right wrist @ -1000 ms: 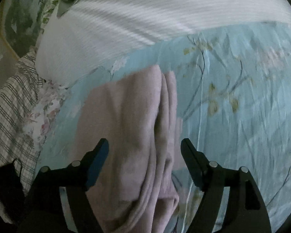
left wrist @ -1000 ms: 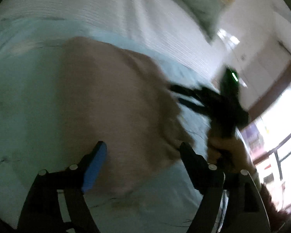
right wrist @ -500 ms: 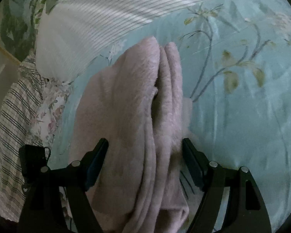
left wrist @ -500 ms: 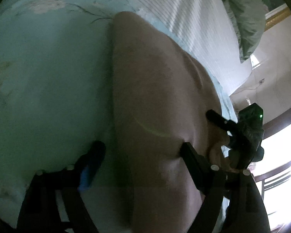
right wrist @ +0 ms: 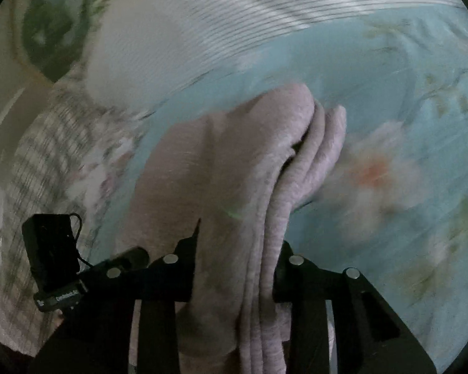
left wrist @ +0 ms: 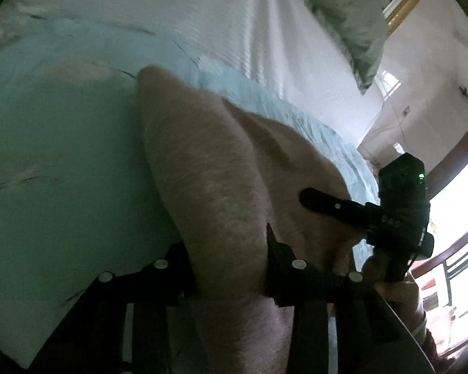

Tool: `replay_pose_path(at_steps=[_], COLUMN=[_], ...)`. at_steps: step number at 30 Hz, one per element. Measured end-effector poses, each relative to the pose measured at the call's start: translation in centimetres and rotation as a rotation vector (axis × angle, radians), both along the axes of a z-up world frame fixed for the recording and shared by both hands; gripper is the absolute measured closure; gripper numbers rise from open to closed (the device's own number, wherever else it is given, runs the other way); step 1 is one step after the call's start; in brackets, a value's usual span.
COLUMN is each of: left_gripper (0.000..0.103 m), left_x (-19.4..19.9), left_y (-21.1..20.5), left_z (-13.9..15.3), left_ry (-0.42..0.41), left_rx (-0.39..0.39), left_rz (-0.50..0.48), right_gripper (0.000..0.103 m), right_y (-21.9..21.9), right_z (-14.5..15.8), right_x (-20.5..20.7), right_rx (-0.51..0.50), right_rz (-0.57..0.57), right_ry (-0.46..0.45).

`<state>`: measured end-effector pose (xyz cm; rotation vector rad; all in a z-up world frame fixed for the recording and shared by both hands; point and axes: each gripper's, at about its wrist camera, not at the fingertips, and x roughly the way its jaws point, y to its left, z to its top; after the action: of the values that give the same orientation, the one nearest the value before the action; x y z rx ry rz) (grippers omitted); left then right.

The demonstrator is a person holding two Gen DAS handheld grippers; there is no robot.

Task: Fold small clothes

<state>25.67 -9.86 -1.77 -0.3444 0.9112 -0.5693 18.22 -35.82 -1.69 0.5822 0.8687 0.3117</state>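
A folded pink fleece garment (left wrist: 221, 193) lies on the light blue floral bedsheet (left wrist: 62, 187). My left gripper (left wrist: 227, 261) is shut on one end of it, the cloth bunched between the fingers. My right gripper (right wrist: 234, 258) is shut on the other end of the pink garment (right wrist: 234, 162), where several folded layers show. The right gripper also shows in the left wrist view (left wrist: 390, 212) at the right. The left gripper shows in the right wrist view (right wrist: 59, 265) at the lower left.
A white ribbed blanket (left wrist: 234, 25) lies across the far part of the bed, with a green pillow (left wrist: 343, 15) behind it. A plaid cloth (right wrist: 37, 162) lies at the left in the right wrist view. A bright window (left wrist: 458, 218) is at the right.
Both grippers have closed onto the pink garment; a second ago they were open around it. The garment's ends are now bunched between the fingers and the views have shifted.
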Motion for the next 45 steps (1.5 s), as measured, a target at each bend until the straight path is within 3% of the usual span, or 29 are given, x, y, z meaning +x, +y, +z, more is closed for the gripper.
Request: replay_pose_path(at_steps=[7,10,14,19,25,31,37,39,42,45], left_gripper=[0.066,0.066,0.063,0.048,0.048,0.048,0.046,0.038,0.036,0.036], left_x=[-5.9,-7.0,-7.0,-7.5,-10.8,-16.2,-20.2,-21.4,-22.0,-22.0], left_y=[10.0,12.9,15.0,15.2,15.2,15.6,15.1,15.0,14.8,14.0], left_z=[3.0,2.1,-1.3,-2.5,-0.8,0.2,0.1,-0.1,-0.8,-1.7], left_ry=[-0.058,-0.039,0.063,0.083,0.019,-0.036,-0.055,-0.052,-0.042,-0.032], left_rx=[0.066,0.076,0.085,0.089,0.183,0.223,0.237,0.232,0.209,0.235], left_rz=[0.111,0.16,0.211,0.24,0.268,0.253,0.219,0.203,0.179,0.177], right_gripper=[0.07,0.07,0.068,0.055,0.054,0.054,0.054,0.054,0.054,0.054], right_y=[9.8,12.5,13.7,13.2,11.6,12.6,15.1,15.8,16.6,17.1], right_z=[-0.9,-2.1,-3.6,-3.3,-0.3,1.4,1.0,0.4,-0.3,-0.7], right_x=[1.0,1.7,1.9,0.6,-3.0,-6.2,-8.8,-9.5,-10.1,-10.3], right_rx=[0.091,0.078,0.032,-0.015,-0.057,-0.055,-0.055,-0.084,-0.138,-0.187], right_rz=[0.149,0.181,0.168,0.119,0.067,0.112,0.186,0.201,0.215,0.215], right_ry=[-0.027,-0.002,0.039,0.058,-0.01,-0.05,-0.041,-0.028,-0.013,-0.006])
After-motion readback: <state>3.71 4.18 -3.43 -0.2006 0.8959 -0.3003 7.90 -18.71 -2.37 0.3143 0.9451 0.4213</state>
